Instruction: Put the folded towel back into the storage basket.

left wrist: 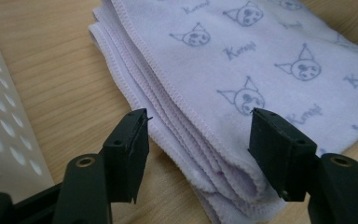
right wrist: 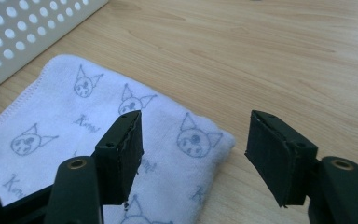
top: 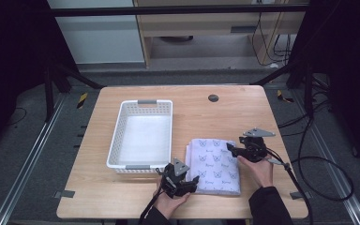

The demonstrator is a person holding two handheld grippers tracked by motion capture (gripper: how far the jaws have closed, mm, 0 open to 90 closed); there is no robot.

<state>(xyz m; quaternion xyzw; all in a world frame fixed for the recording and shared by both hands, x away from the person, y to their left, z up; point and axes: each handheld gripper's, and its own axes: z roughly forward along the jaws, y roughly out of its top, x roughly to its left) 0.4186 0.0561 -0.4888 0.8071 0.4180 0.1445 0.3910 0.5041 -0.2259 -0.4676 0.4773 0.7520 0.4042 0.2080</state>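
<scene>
A folded lavender towel point(top: 214, 164) printed with cat faces lies on the wooden table point(top: 225, 117), to the right of a white basket. My left gripper point(top: 193, 181) is low at the towel's near left corner and open. In the left gripper view its jaws point(left wrist: 198, 140) straddle the stacked folded edges of the towel point(left wrist: 261, 56) without pressing them. My right gripper point(top: 231, 149) is at the towel's far right corner, also open. In the right gripper view one jaw stands over the towel point(right wrist: 74, 121) and the other over bare wood, around the corner point(right wrist: 193, 144).
A white perforated basket point(top: 117, 131) stands left of the towel, and its wall shows in the gripper views point(left wrist: 0, 140) point(right wrist: 18, 28). A round black grommet point(top: 213, 98) sits near the table's far edge. Cables trail off the right side.
</scene>
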